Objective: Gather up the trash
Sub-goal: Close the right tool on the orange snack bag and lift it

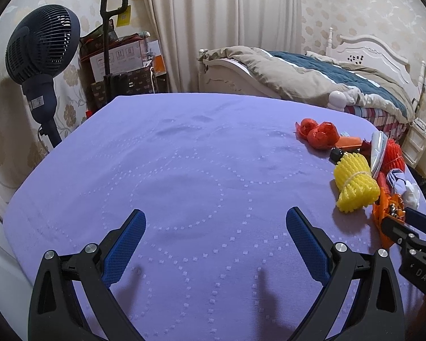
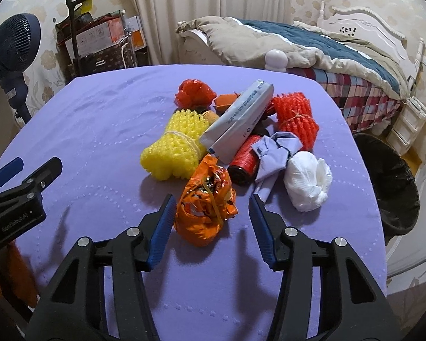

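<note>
Purple cloth covers the whole desk [image 2: 99, 119], and all the trash sits bunched up on the side toward the bed [image 2: 340, 65]. Closest to the right tool [image 2: 211, 209] is a crumpled orange foil wrapper [image 2: 206, 199] tied with a rubber band. It sits right between the two blue pads; the left pad looks about touching it, while there's a clear gap on the other side, so it's not actually gripped. Jaws are roughly halfway spread.

Behind the wrapper: a yellow foam net bundle [image 2: 174, 145], a long grey-white pouch [image 2: 238, 122] lying tilted across the pile, a red cylinder [image 2: 245, 160] partly under it, a red foam net bundle [image 2: 296, 119], a red plastic bag wad [image 2: 194, 93] at the far end, a crumpled pale blue paper [image 2: 272, 153] and a white tissue ball [image 2: 308, 180] just to the right. Some small orange thing pokes out behind the pouch, can't tell what it is.

The left tool [image 1: 215, 216] is over bare cloth, well apart from the pile, spread wide with nothing in it.

A bin with a black bag [image 2: 389, 182] stands just off the desk's right edge. A dark blue fan [image 1: 39, 45] is over in the left corner.
</note>
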`<control>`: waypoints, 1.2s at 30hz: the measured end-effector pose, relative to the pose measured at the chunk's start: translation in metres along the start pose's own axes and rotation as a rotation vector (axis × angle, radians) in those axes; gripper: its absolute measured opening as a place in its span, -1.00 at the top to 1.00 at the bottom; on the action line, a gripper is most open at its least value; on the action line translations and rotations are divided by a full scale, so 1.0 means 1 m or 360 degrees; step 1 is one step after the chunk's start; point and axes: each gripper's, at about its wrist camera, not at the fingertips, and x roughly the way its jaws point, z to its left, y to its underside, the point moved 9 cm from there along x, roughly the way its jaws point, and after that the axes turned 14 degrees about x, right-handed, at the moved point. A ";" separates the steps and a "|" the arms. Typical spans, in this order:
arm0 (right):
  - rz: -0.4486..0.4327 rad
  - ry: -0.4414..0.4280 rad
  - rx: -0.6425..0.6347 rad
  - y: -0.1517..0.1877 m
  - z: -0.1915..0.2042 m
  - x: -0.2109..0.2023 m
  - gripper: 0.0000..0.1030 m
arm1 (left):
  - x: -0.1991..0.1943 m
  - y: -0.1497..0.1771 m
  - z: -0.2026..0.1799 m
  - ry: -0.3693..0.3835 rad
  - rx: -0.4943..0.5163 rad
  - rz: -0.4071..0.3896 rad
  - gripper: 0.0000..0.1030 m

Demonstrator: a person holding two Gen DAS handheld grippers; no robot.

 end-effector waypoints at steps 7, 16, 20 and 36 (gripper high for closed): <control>0.0025 -0.0066 -0.0010 0.005 0.007 0.006 0.18 | 0.002 0.000 -0.002 -0.0009 0.0011 0.0007 -0.87; -0.0088 -0.0033 -0.0033 0.003 -0.006 -0.018 0.19 | 0.000 -0.003 -0.014 0.0016 0.0038 -0.0002 -0.87; -0.0153 0.0038 -0.0026 0.002 -0.027 -0.032 0.19 | -0.005 -0.008 -0.030 0.0060 0.0068 -0.0021 -0.87; -0.0148 0.0246 0.0256 -0.010 -0.126 -0.021 0.19 | -0.008 -0.030 -0.105 0.0188 0.0210 -0.0083 -0.87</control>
